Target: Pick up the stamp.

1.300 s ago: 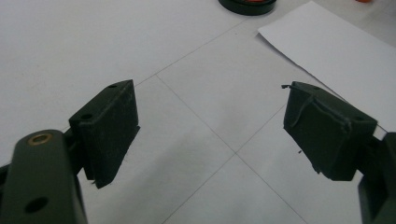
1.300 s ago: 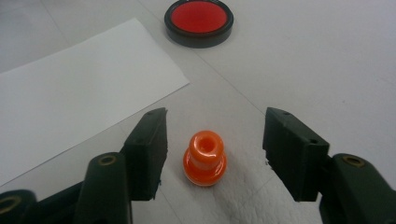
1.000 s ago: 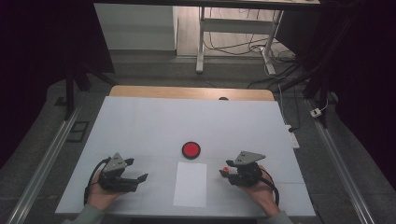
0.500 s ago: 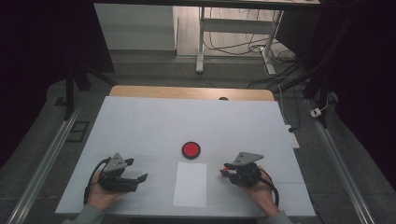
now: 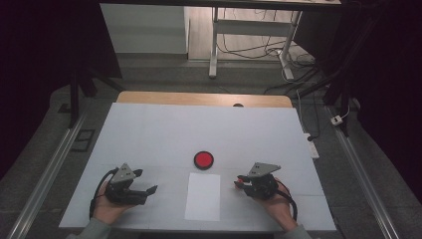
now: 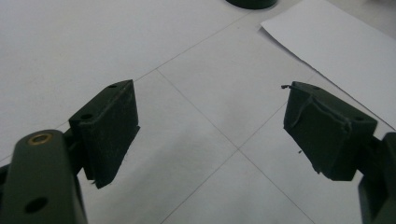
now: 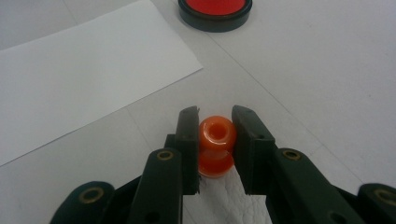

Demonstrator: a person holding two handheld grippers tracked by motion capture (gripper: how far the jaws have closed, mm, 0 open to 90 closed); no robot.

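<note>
High view: left gripper (image 5: pixel 149 190) at 7 o'clock on the table (image 5: pixel 149 134), jaws spread, nothing between; right gripper (image 5: pixel 239 182) at 5 o'clock, just closed on an orange stamp (image 5: pixel 240 182).

Left gripper view: fingers (image 6: pixel 109 128) wide apart — bare table beneath.

Right gripper view: pads (image 7: pixel 188 140) pinch the orange stamp; red ink pad (image 7: pixel 215 11) at 12 o'clock, white paper (image 7: pixel 84 70) at 10 o'clock.

Pad (image 5: pixel 203 160) on the bench (image 5: pixel 149 129) just behind the paper (image 5: pixel 203 196); left tool (image 5: pixel 148 185) left of paper, right tool (image 5: pixel 241 179) right.
</note>
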